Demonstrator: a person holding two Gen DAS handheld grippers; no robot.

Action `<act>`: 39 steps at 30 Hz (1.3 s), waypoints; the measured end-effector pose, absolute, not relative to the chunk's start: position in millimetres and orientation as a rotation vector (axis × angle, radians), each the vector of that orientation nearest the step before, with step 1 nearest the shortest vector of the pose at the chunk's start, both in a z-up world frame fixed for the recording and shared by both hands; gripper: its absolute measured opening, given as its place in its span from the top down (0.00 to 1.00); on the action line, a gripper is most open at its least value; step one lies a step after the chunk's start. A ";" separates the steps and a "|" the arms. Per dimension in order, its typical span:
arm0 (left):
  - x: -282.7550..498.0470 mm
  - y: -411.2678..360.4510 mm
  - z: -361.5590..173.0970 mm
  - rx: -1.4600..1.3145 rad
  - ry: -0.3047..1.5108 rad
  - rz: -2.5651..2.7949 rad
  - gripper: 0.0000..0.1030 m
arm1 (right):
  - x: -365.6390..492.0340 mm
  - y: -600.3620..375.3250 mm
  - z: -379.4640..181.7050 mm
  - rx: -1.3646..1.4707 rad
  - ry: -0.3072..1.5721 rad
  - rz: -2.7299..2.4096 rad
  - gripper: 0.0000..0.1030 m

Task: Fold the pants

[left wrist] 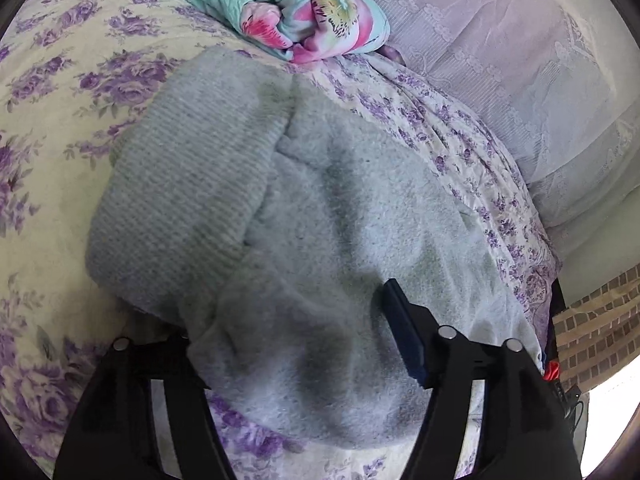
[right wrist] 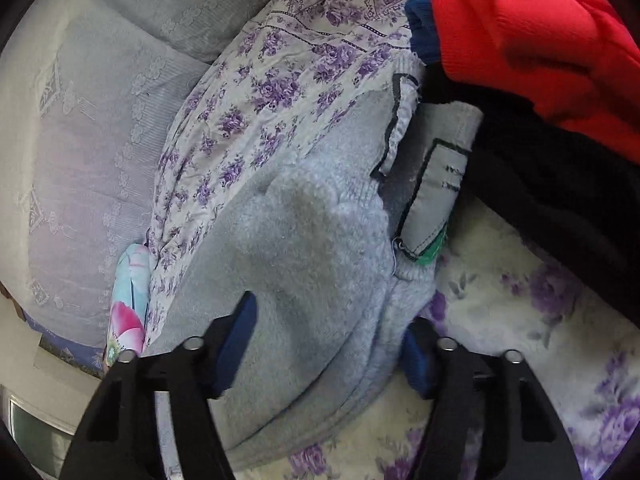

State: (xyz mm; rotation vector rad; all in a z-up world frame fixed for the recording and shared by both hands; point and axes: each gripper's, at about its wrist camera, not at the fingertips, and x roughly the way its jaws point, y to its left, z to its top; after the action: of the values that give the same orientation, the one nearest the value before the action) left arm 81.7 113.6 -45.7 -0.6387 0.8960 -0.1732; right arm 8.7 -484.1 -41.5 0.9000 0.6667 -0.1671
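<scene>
Your left gripper (left wrist: pixel 304 344) straddling fluffy grey pants (left wrist: pixel 304 216) on the floral bedsheet (left wrist: pixel 48 92), fabric bunched between half-spread jaws, grip unclear, your right gripper (right wrist: pixel 332 340) pinching the pants' thick folded edge near the label (right wrist: pixel 434 196).

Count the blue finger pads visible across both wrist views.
3. Left gripper: one pad on the grey pants, its partner hidden under fabric. Right gripper: two pads flanking the bunched pants.
</scene>
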 end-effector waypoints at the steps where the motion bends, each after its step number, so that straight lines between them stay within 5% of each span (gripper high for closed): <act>1: 82.7 112.8 -45.3 -0.630 0.891 -0.174 0.40 | 12.2 -485.9 -47.6 0.913 0.667 -0.130 0.75; 3: 83.7 118.7 -46.2 -0.649 0.883 -0.192 0.64 | 10.8 -489.7 -53.9 0.955 0.655 -0.096 0.77; 6: 80.5 130.7 -42.4 -0.705 0.846 -0.231 0.78 | 3.8 -486.1 -46.4 0.928 0.634 -0.074 0.80; 20: -57.4 211.9 13.4 -0.669 0.839 -0.254 0.82 | -162.5 -400.0 15.9 0.658 0.664 0.138 0.82; 26: -105.7 227.1 -32.2 -0.611 0.920 -0.188 0.75 | -205.9 -398.0 -25.6 0.715 0.750 0.123 0.82; 28: -111.3 226.3 -29.0 -0.590 0.900 -0.155 0.68 | -206.1 -400.3 -31.9 0.737 0.769 0.107 0.74; 33: -132.2 240.9 -12.2 -0.609 0.864 -0.100 0.30 | -227.3 -405.5 -25.0 0.750 0.772 0.091 0.48; 39: -161.0 276.0 7.2 -0.700 0.809 -0.049 0.26 | -262.3 -416.7 -3.0 0.723 0.677 0.013 0.39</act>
State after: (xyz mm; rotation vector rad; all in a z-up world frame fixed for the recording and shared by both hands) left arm -161.0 276.0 7.2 -0.7005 0.8088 -0.0493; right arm -262.3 -416.7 -3.0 0.7226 0.6772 0.0135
